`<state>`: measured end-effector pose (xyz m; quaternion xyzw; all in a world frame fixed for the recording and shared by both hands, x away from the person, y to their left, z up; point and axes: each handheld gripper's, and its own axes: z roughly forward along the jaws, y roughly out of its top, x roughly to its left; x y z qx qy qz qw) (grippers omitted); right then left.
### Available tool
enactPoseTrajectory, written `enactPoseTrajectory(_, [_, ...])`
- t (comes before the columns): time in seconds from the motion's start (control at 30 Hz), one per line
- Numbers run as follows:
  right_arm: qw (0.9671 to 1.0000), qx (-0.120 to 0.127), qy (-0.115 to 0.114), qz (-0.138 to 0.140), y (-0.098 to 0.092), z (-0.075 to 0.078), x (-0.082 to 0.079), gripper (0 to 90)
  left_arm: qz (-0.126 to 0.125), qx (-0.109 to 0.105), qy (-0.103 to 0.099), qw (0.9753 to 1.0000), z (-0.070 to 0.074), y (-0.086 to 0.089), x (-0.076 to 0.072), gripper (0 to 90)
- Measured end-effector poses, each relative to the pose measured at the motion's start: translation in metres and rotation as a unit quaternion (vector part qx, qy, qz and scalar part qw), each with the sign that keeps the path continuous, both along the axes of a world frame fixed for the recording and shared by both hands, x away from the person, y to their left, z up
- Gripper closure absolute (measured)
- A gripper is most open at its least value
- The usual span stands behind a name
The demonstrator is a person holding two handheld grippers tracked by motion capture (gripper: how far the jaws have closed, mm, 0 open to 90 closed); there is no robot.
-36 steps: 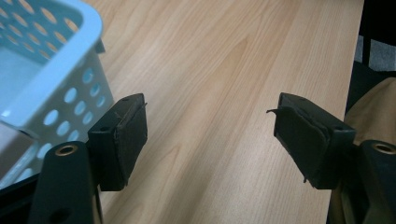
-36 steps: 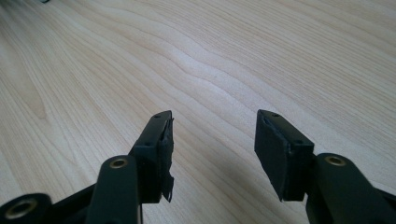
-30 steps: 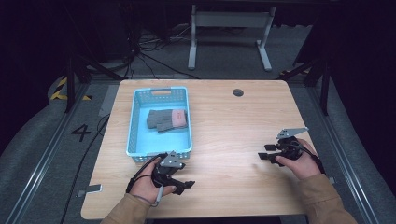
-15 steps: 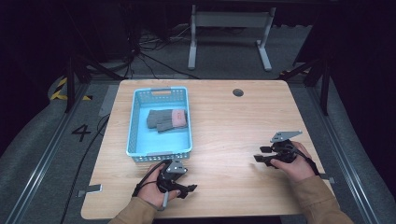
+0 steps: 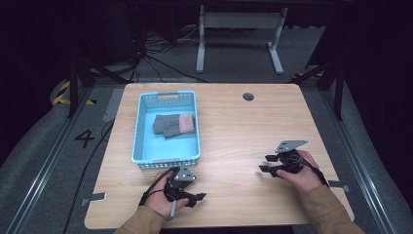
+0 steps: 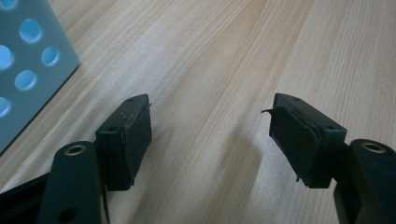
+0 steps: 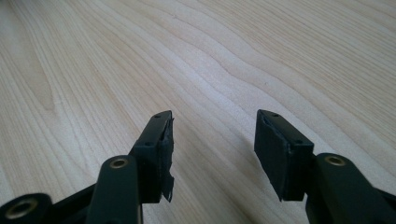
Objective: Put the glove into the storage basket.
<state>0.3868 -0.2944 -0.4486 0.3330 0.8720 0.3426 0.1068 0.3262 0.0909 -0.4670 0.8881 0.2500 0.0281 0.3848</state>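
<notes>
At the near edge of the worktop (image 5: 229,126), the left gripper (image 5: 192,197) rests with jaws spread and empty; the right gripper (image 5: 267,165), near right, is likewise spread, holding nothing. Just beyond the left one sits the blue basket (image 5: 140,127), the gloves (image 5: 174,125) lying inside. They look soft, light and floppy; pinching the pink cuff seems safest.

A light blue basket (image 5: 142,127) (with round holes) holds grey gloves (image 5: 174,125) with pink cuffs — the table (image 5: 234,122) is pale wood.
</notes>
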Motion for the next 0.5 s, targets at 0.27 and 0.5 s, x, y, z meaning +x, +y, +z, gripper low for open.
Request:
enactPoseTrajectory(0.27, [1.0000,0.002,0.003,-0.001,-0.0005,-0.0001,-0.0001,47.7,0.005,-0.006,0.001,1.0000,0.0002,0.0016,0.0006,30.2])
enactPoseTrajectory(0.5, [1.0000,0.000,0.004,-0.002,0.0000,-0.0004,-0.0001,47.6,0.002,-0.005,0.000,1.0000,0.0007,0.0020,0.0007,30.0])
